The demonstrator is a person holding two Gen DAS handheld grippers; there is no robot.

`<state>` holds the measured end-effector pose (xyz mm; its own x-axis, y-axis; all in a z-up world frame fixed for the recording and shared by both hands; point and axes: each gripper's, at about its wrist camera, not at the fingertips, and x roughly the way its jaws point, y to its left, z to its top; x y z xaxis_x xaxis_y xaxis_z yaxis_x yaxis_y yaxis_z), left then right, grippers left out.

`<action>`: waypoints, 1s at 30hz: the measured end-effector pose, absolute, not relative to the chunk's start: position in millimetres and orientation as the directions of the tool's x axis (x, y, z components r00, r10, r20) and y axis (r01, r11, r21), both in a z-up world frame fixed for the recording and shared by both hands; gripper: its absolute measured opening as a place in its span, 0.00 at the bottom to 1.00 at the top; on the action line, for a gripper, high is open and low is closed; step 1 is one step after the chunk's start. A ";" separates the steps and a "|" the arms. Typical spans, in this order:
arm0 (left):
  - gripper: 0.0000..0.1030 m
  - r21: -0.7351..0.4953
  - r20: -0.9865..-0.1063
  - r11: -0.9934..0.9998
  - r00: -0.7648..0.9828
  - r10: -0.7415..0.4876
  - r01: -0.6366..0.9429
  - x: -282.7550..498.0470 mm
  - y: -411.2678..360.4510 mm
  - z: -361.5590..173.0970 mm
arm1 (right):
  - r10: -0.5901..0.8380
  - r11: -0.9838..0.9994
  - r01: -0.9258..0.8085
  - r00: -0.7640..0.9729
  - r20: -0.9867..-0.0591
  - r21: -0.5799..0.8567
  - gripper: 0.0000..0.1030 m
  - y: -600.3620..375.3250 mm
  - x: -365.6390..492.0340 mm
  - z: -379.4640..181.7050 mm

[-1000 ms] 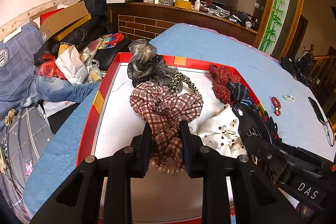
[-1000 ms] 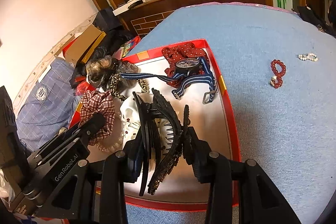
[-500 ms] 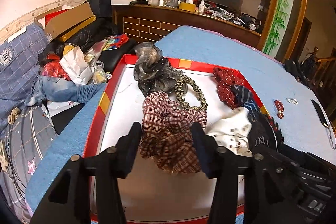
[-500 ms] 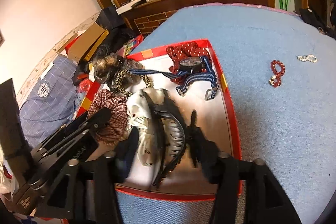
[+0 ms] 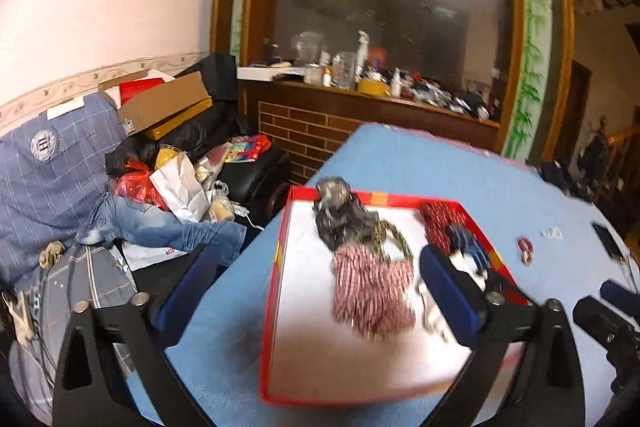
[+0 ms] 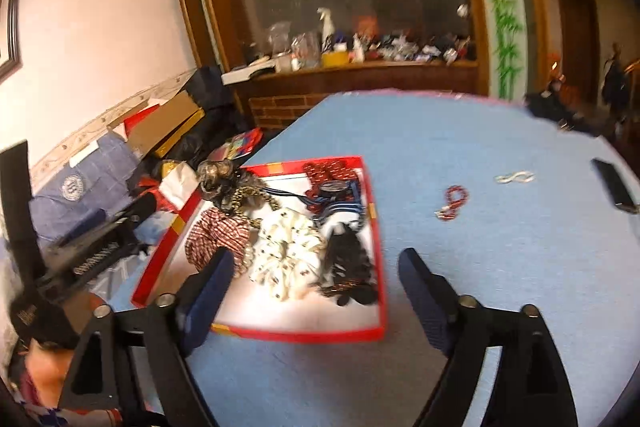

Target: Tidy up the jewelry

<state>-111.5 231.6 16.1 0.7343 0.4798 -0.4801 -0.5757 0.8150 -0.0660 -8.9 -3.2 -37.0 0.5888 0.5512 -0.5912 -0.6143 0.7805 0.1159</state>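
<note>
We see one red tray (image 6: 378, 227) with four scrunchies (image 6: 288, 251); two bracelets (image 6: 454, 201) lie on the worktop (image 6: 500, 267). Both our jaws stand wide, empty.

Both wrist views high, angled down, facing shelf; share red tray (image 5: 276, 267) (image 6: 160, 255).

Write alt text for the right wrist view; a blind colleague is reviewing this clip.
The open, empty right gripper hovers over a blue table, above a red tray holding a plaid scrunchie, a white scrunchie, a black hair claw and a striped-strap watch. A red bead bracelet and a pearl bracelet lie outside it.
</note>
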 end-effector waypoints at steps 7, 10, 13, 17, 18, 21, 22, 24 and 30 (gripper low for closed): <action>1.00 0.063 -0.522 0.822 0.683 0.510 -0.566 -132.5 202.2 0.3 | 0.487 0.817 -0.576 0.673 -0.557 0.018 0.95 -18.0 -46.5 -39.1; 1.00 0.110 -0.526 0.822 0.669 0.525 -0.558 -132.4 192.0 -6.4 | 0.455 0.832 -0.555 0.697 -0.554 -0.013 0.97 -23.2 -49.5 -39.5; 1.00 0.178 -0.511 0.797 0.638 0.576 -0.577 -130.3 181.7 -8.2 | 0.411 0.844 -0.534 0.710 -0.571 -0.056 0.97 -24.5 -48.9 -42.0; 1.00 0.263 -0.450 0.730 0.589 0.671 -0.631 -132.0 170.6 -6.3 | 0.389 0.845 -0.530 0.706 -0.591 -0.077 0.97 -27.5 -47.8 -47.5; 1.00 0.270 -0.443 0.717 0.578 0.685 -0.642 -132.1 169.9 -6.0 | 0.385 0.844 -0.530 0.706 -0.595 -0.082 0.97 -27.5 -47.9 -48.8; 1.00 0.266 -0.493 0.740 0.573 0.655 -0.618 -126.2 172.9 -9.2 | 0.378 0.840 -0.535 0.698 -0.608 -0.093 0.97 -26.9 -46.9 -52.7; 1.00 0.262 -0.512 0.749 0.570 0.643 -0.609 -124.1 174.5 -11.1 | 0.376 0.837 -0.538 0.695 -0.613 -0.096 0.97 -27.1 -46.8 -53.9; 1.00 0.255 -0.544 0.755 0.556 0.628 -0.604 -120.2 177.8 -16.4 | 0.370 0.836 -0.539 0.694 -0.618 -0.104 0.97 -27.1 -46.1 -55.9; 1.00 0.260 -0.557 0.754 0.545 0.627 -0.603 -117.7 177.7 -24.6 | 0.359 0.831 -0.545 0.679 -0.640 -0.110 0.97 -25.4 -44.3 -62.4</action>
